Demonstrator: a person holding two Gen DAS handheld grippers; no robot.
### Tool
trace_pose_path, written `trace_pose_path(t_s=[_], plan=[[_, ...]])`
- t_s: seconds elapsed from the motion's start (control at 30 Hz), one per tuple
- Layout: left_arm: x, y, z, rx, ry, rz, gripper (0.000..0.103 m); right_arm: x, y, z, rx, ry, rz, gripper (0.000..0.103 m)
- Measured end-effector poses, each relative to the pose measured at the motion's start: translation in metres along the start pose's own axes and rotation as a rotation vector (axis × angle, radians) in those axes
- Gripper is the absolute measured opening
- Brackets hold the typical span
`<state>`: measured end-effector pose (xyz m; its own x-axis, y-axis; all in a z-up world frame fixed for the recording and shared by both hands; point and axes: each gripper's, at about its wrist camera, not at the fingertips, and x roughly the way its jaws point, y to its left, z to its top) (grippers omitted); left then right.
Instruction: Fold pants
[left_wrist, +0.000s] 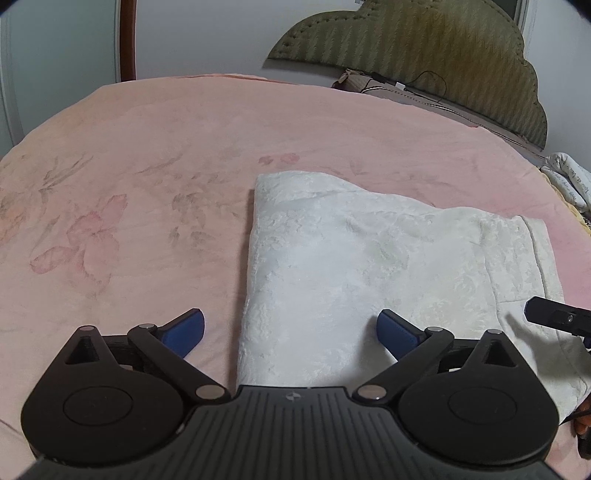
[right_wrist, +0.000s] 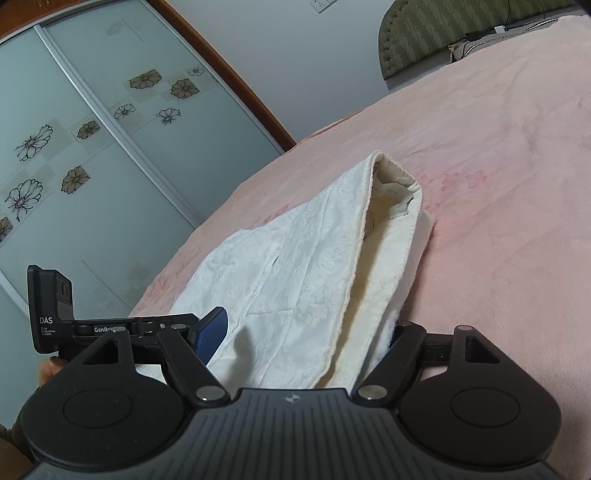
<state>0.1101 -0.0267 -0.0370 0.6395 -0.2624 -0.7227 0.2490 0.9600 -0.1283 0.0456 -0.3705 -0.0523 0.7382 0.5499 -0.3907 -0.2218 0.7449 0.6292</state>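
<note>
While the left gripper (left_wrist: 291, 332) hangs spread wide and empty over the near-left edge of the folded pants (left_wrist: 369, 258) on the bed (left_wrist: 147, 147), the right gripper (right_wrist: 306, 332) looks closed on their near end, so it's better placed.

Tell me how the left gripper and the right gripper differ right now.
The left gripper stands wide open with nothing between its fingers. The right gripper has the folded white pants filling its gap, though I cannot tell whether it pinches them. The left gripper has one finger over the pink blanket, while the right gripper's far finger is hidden behind cloth. Both have black arms and blue pads.
</note>
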Motion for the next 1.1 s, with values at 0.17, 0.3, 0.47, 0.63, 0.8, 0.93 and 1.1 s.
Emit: trace_pose_path(t_s=[0.17, 0.3, 0.47, 0.63, 0.8, 0.93, 1.1], plan=[[0.000, 0.000, -0.001, 0.003, -0.003, 0.003, 0.103, -0.001, -0.002, 0.001, 0.001, -0.001, 0.003, 0.076], [0.000, 0.003, 0.000, 0.007, 0.003, -0.032, 0.101, -0.001, -0.003, 0.001, 0.001, 0.001, 0.004, 0.076], [0.005, 0.031, 0.003, -0.030, 0.051, -0.222, 0.095, -0.002, -0.009, 0.011, 0.026, 0.070, 0.052, 0.076], [0.018, 0.058, 0.009, -0.095, 0.050, -0.399, 0.095, 0.006, -0.010, 0.020, 0.011, 0.141, 0.093, 0.077], [0.029, 0.038, 0.013, -0.040, 0.035, -0.407, 0.067, 0.022, -0.007, 0.024, -0.003, 0.155, 0.079, 0.052], [0.015, 0.021, 0.008, 0.085, -0.025, -0.305, 0.021, 0.018, 0.006, 0.019, -0.050, 0.137, 0.041, 0.033], [-0.014, 0.003, -0.001, 0.182, -0.156, -0.241, 0.011, 0.006, 0.042, 0.022, -0.197, 0.087, 0.022, 0.023]])
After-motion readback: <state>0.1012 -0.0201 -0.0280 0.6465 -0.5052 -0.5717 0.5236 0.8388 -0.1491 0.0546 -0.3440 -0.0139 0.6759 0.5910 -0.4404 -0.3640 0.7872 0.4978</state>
